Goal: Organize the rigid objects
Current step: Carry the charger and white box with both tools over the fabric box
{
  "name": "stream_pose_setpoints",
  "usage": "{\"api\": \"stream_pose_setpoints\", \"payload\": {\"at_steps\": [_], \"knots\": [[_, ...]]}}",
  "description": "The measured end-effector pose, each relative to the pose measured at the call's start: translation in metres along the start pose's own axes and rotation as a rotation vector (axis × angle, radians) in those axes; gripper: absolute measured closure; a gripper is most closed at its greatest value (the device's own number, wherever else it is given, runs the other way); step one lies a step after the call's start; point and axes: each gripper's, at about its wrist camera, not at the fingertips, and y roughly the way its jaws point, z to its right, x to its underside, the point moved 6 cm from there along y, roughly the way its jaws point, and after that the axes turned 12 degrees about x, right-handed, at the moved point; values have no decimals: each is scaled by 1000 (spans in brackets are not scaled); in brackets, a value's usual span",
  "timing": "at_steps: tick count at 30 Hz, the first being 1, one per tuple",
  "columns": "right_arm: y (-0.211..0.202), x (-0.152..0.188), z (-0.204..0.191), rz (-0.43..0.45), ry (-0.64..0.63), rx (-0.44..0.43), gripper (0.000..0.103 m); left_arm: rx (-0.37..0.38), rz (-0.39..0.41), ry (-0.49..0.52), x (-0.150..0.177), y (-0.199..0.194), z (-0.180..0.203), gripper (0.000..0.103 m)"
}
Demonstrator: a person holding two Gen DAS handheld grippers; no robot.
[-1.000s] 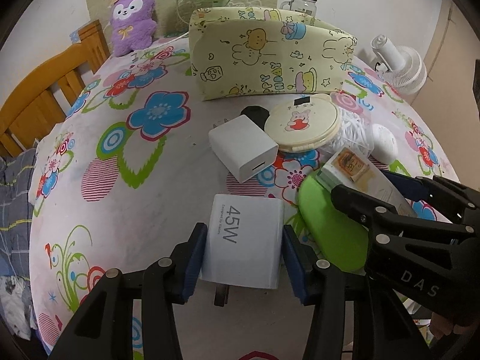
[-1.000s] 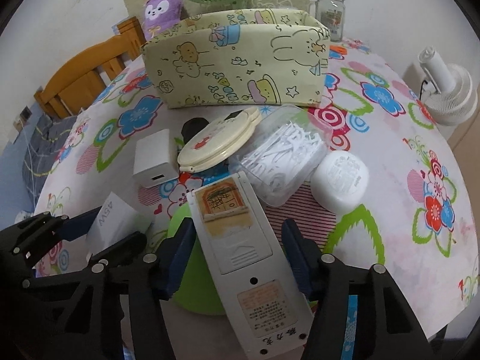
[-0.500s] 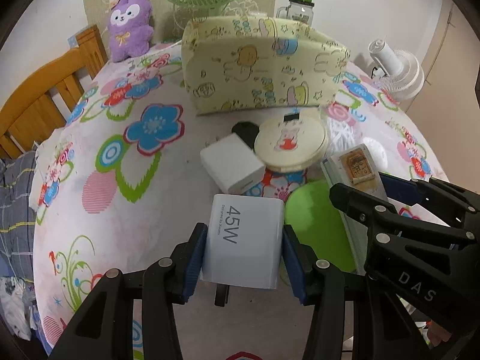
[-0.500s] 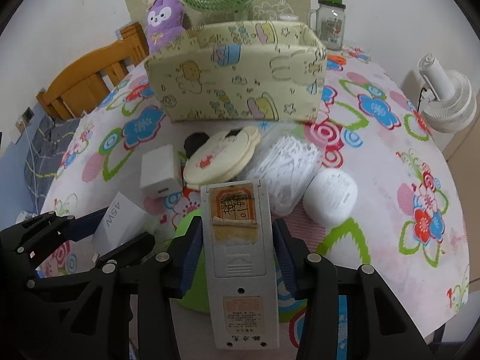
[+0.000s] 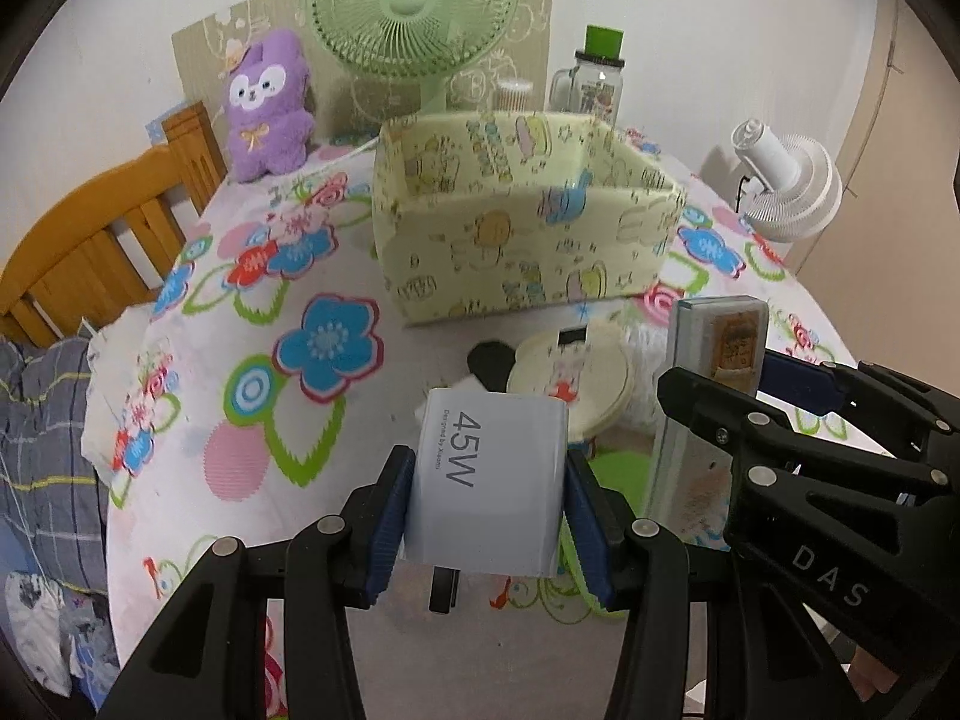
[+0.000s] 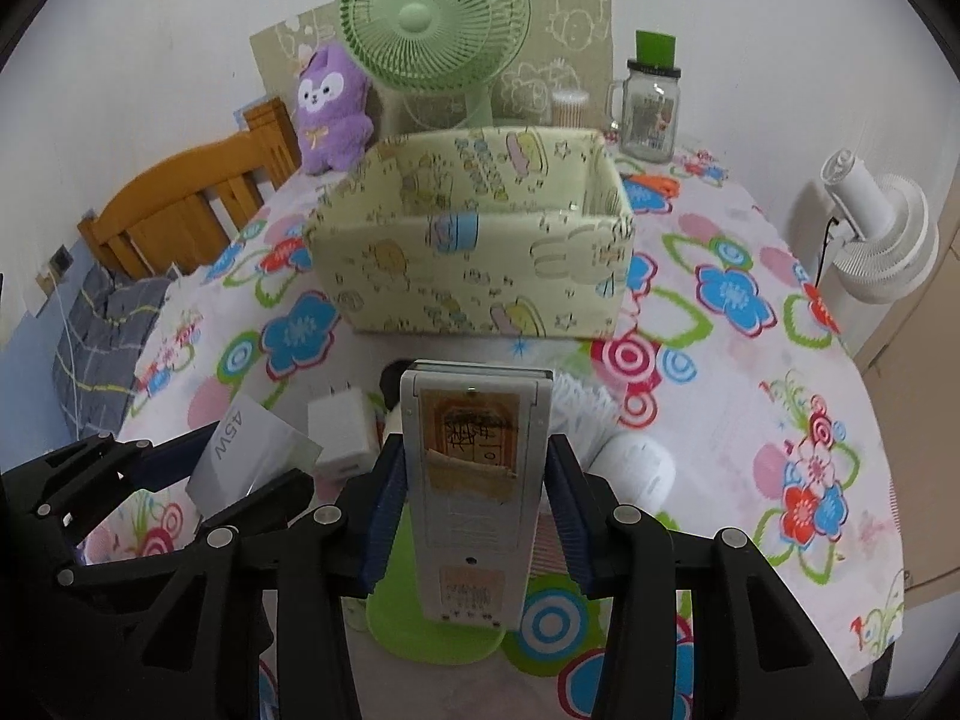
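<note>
Nearest you, your left hand-held gripper (image 5: pixel 487 495) is clamped on the white 45W charger (image 5: pixel 489 480), its blue pads pressed to both sides and the plug prongs hanging below, clear of the worktop (image 5: pixel 360 630). Beside it, your right hand-held gripper (image 6: pixel 471 507) is clamped just as firmly on the grey remote control (image 6: pixel 474 480), back side up, with a worn label near its top. Both pieces look lifted off the flowered cloth, so you have two rigid items in hand and none yet put away. Under and just past the remote, a green oval thing (image 6: pixel 432 630) lies flat; near it sit a smaller white charger (image 6: pixel 342 435), a round white case (image 6: pixel 636 471), a clear box of white sticks (image 6: pixel 579 405), a cream round compact (image 5: pixel 570 378) and a small black object (image 5: pixel 489 360), all waiting on the worktop. Farther on stands the open yellow patterned storage box (image 6: pixel 474 264), and what shows of its inside looks empty. Judged from that, you are early: carry these two over its rim, let go, then come back for the rest. Behind the box stand a green fan (image 6: pixel 432 24), a purple plush toy (image 6: pixel 333 108) and a glass jar (image 6: pixel 651 108).
</note>
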Motion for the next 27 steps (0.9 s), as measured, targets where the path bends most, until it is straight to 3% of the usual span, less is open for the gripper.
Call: {"api": "stream_pose_setpoints", "payload": {"at_steps": [27], "knots": [[-63, -70, 25, 128, 65, 38, 56, -2, 143, 24, -70, -58, 22, 52]]}}
